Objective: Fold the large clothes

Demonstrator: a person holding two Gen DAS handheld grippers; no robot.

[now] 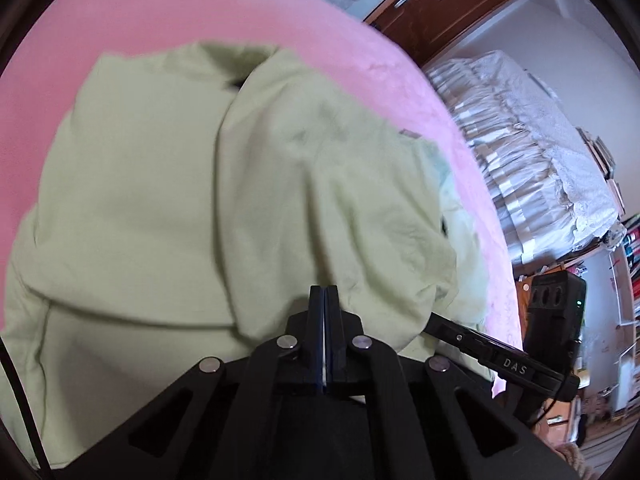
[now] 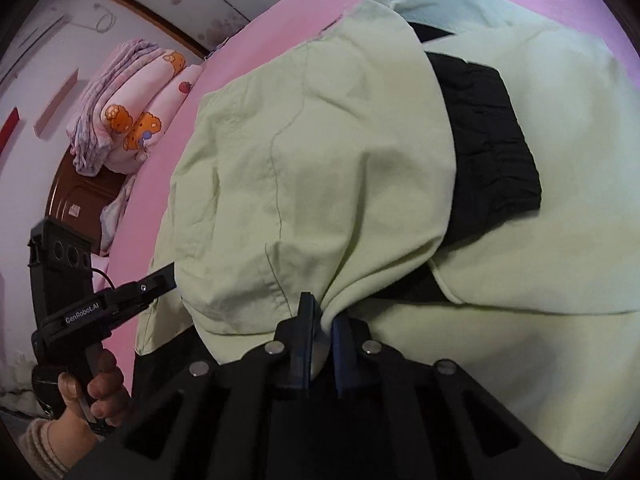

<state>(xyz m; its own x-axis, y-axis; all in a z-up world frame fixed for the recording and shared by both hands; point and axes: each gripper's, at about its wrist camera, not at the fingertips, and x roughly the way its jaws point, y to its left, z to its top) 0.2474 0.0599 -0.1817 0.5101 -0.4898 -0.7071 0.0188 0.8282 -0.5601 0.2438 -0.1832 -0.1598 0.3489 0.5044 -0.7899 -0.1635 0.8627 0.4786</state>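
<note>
A large pale green garment [image 1: 168, 184] lies spread on a pink bed cover [image 1: 132, 8]. My left gripper [image 1: 325, 294] is shut, and a raised fold of the green cloth bunches right at its tips. In the right wrist view it [image 2: 168, 274] reaches into the fold's left edge. My right gripper [image 2: 322, 312] is shut on a gathered pinch of the same green garment [image 2: 320, 168], which lifts the fold over a black gathered fabric panel [image 2: 488, 128]. In the left wrist view the right gripper [image 1: 434, 322] pokes under the fold from the right.
A person's hand [image 2: 92, 392] grips the left tool's handle. Folded bear-print quilts [image 2: 132, 120] are stacked on a brown cabinet [image 2: 76, 200] past the bed. A second bed with a white lace cover [image 1: 540, 152] and a wooden door [image 1: 440, 4] stand beyond the pink bed's edge.
</note>
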